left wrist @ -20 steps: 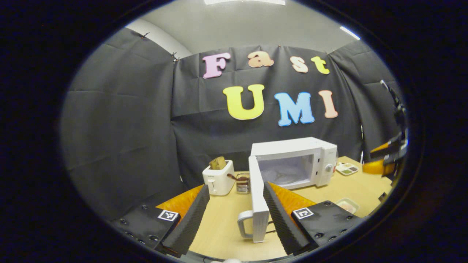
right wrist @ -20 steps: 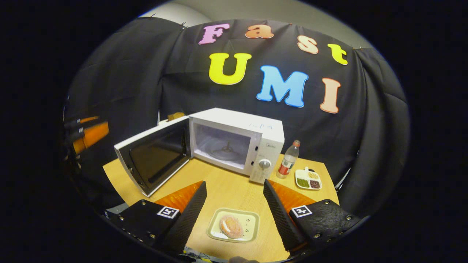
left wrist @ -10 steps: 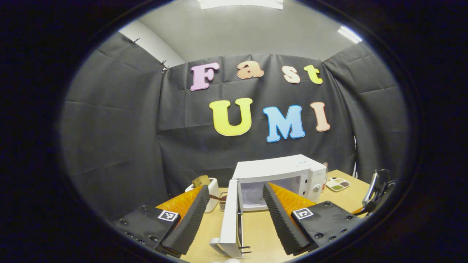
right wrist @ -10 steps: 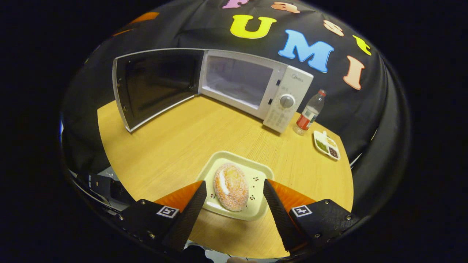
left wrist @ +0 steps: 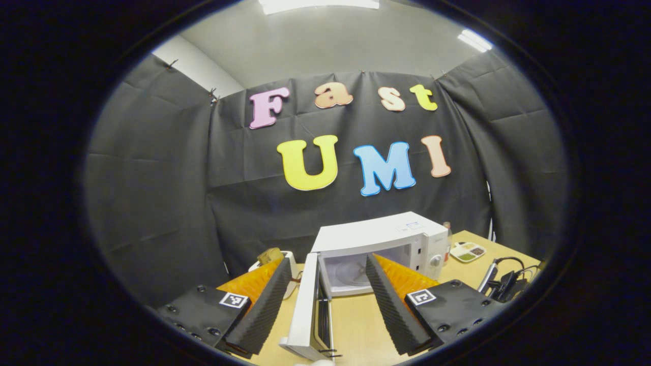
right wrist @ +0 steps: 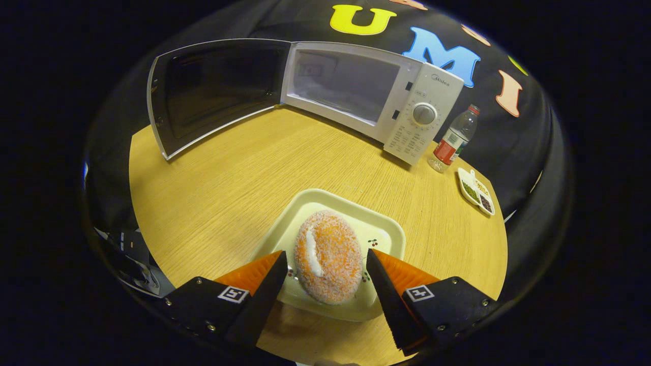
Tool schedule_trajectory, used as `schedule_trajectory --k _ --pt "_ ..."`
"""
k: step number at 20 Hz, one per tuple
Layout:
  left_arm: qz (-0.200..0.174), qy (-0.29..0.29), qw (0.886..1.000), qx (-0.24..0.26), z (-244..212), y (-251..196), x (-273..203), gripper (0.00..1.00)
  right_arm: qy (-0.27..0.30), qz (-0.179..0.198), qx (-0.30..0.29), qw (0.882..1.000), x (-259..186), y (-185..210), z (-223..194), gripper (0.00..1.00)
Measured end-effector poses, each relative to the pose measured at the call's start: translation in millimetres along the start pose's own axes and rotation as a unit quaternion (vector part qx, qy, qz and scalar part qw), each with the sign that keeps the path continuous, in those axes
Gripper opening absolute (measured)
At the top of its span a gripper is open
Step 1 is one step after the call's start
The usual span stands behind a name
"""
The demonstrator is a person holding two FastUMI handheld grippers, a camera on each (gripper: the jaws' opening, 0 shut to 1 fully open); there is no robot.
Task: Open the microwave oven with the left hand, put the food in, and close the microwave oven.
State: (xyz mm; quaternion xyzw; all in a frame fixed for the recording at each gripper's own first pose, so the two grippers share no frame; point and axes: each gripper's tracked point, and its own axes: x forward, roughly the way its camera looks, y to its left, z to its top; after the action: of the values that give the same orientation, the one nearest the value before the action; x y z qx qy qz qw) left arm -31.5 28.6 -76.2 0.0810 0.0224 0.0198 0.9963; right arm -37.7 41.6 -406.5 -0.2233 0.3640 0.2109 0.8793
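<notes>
Orange-backed, with ribbed black pads, the jaws of the right gripper [right wrist: 325, 284] are standing spread apart, one on each side of the sugared pastry [right wrist: 328, 256], and neither pad is clearly pressing on it. In the right gripper view the pastry, orange with a white cream line down its left half, is lying on a pale square plate [right wrist: 386, 239] with small cherry prints, and the plate is resting on the wooden tabletop [right wrist: 229, 188]. Beyond the plate the white microwave oven [right wrist: 376, 96] is sitting at the back of the tabletop with its cavity showing, and its door [right wrist: 213, 91] is hanging wide open to the left, dark inner glass facing the camera. Just beside the oven's control panel a clear bottle [right wrist: 455, 140] with a red label is standing upright, and near it a small divided dish [right wrist: 475, 185] of green and dark fillings is lying by the table's edge.

In the left gripper view the left gripper [left wrist: 328, 295] is hovering with its jaws released and gripping nothing; the open door's edge [left wrist: 307, 310] is showing between them, apart from both pads. Behind the left pad a white toaster [left wrist: 277, 256] is peeking out, with bread in its slot. At the right edge of that view a black cabled device [left wrist: 503, 279] is lying on the tabletop.
</notes>
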Motion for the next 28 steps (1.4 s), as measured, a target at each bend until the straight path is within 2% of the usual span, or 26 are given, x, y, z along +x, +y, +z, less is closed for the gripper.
schedule_trajectory --k 4,5,7,10,14,16,18,20,21,23,25,26,28 --pt "-0.005 0.006 1.0 0.004 -5.8 -3.7 4.9 0.94 0.009 0.012 0.01 1.0 7.6 -1.4 1.4 0.95" --pt "-0.005 0.009 1.0 0.003 -8.4 -3.3 6.4 0.94 0.015 0.016 0.012 1.0 9.0 -0.5 0.1 0.8" --pt "-0.006 0.012 1.0 0.0 -11.8 -3.8 10.2 0.94 0.026 0.019 0.01 0.999 10.3 -0.6 0.8 0.69" --pt "-0.01 0.016 1.0 0.0 -15.3 -1.6 14.9 0.94 0.033 0.028 0.029 0.999 5.9 -1.2 5.0 0.69" --pt "-0.016 0.017 1.0 -0.003 -19.8 9.5 19.6 0.94 0.003 0.049 0.126 0.991 -10.9 0.3 46.5 0.68" --pt "-0.017 0.019 1.0 -0.005 -23.1 16.0 20.8 0.98 -0.022 0.059 0.176 0.982 -14.5 1.3 76.8 0.68" --pt "-0.021 0.024 0.999 -0.008 -30.0 21.6 22.2 0.94 -0.048 0.063 0.218 0.973 -11.1 1.4 110.6 0.68" --pt "-0.02 0.03 0.999 -0.005 -36.2 29.0 23.2 0.98 -0.076 0.071 0.254 0.962 -3.2 5.4 143.5 0.68" --pt "-0.019 0.032 0.999 -0.006 -38.3 31.1 23.7 0.95 -0.089 0.074 0.269 0.956 3.4 6.0 160.0 0.68" --pt "-0.017 0.037 0.999 -0.009 -44.9 34.3 27.0 0.95 -0.122 0.061 0.298 0.945 16.6 0.3 195.0 0.68" --pt "-0.012 0.033 0.999 -0.009 -44.3 35.4 31.2 0.95 -0.15 0.062 0.337 0.927 36.1 2.9 227.8 0.68" --pt "-0.008 0.03 0.999 -0.008 -44.0 35.9 33.1 1.0 -0.163 0.062 0.355 0.919 47.4 4.2 243.7 0.68" --pt "-0.005 0.027 1.0 -0.012 -46.4 35.2 36.0 0.98 -0.186 0.051 0.382 0.904 71.3 2.9 270.3 0.68"
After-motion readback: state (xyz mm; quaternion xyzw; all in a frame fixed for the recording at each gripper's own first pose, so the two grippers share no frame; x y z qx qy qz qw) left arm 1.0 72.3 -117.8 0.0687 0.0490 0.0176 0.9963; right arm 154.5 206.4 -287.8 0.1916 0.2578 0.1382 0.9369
